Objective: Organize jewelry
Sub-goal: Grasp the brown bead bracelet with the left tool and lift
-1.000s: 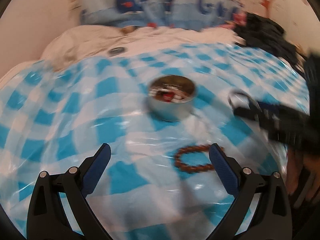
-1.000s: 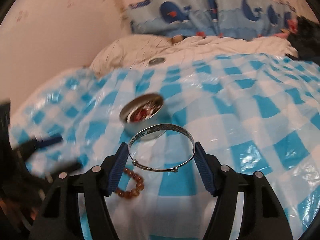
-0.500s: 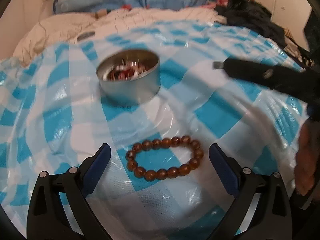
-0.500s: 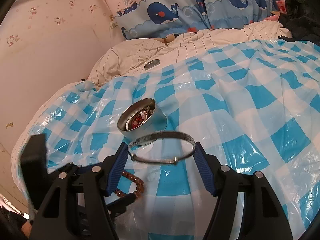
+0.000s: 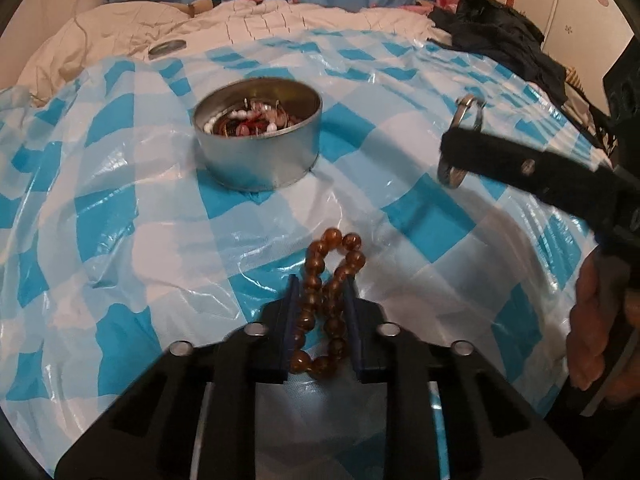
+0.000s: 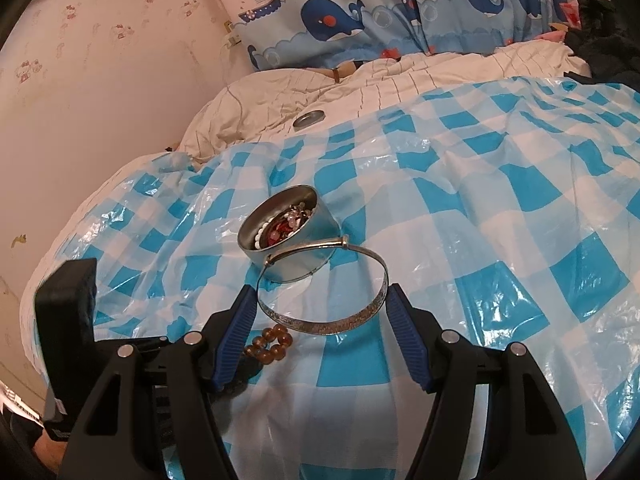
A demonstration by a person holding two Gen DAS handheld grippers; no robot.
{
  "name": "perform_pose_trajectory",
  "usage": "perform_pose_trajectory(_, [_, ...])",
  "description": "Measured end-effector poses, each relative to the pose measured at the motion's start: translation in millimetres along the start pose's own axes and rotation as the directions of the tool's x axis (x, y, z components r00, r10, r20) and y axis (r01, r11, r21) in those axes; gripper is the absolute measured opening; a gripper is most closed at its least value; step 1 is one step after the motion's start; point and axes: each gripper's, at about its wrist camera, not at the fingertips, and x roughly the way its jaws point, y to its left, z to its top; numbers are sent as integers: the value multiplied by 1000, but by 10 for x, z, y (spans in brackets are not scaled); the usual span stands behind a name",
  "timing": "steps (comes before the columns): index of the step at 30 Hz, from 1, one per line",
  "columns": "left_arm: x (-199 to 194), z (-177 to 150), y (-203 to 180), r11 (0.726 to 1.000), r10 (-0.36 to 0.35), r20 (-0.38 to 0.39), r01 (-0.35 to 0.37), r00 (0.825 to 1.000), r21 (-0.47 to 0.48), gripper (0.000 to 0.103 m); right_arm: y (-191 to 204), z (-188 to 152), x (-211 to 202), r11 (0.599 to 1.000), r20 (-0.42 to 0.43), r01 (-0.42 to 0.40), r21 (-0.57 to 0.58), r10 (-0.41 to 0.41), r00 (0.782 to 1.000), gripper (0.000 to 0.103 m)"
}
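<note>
A brown bead bracelet (image 5: 334, 240) lies pinched into a narrow loop on the blue-checked plastic sheet (image 5: 120, 208). My left gripper (image 5: 320, 284) is closing, and its blue pads press the beads from both sides. The bracelet (image 6: 268, 344) also shows in the right wrist view, beside my right gripper's left finger. My right gripper (image 6: 320, 304) is shut on a silver bangle (image 6: 324, 324), held across its width above the sheet. A round metal tin (image 5: 260, 164) with several pieces of jewelry stands just beyond both grippers; the tin (image 6: 296, 258) sits right behind the bangle.
A small round lid (image 6: 308, 119) rests on the white duvet (image 6: 400, 80) behind the sheet. Whale-print fabric (image 6: 340, 20) and a wall stand at the back. Dark clothing (image 5: 504, 44) is piled at the far right. A person's hand (image 5: 592, 320) grips the right tool.
My left gripper came down over the bead bracelet and closed on it, squeezing its round loop narrow. The right gripper kept still with the bangle.
</note>
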Motion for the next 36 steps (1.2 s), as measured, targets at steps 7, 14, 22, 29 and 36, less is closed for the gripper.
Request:
perform_pose_trajectory(7, [-128, 56, 50, 1000, -7, 28, 7, 1000, -14, 3, 12, 0, 0, 1000, 4, 3, -6, -3, 1000, 65])
perform_pose_trajectory(14, [67, 29, 60, 999, 27, -20, -27, 999, -18, 31, 15, -11, 9, 1000, 1, -6, -7, 6, 1000, 65])
perform_pose_trajectory(22, [72, 73, 44, 997, 74, 15, -74, 997, -12, 45, 22, -15, 12, 1000, -2, -15, -5, 15, 1000, 65])
perform_pose_trajectory(29, [90, 99, 140, 992, 117, 11, -116, 993, -41, 56, 34, -23, 27, 1000, -11, -22, -3, 22, 1000, 65])
perform_pose_trajectory(36, [172, 75, 73, 995, 103, -39, -104, 994, -6, 10, 37, -27, 28, 1000, -12, -25, -2, 25, 1000, 65])
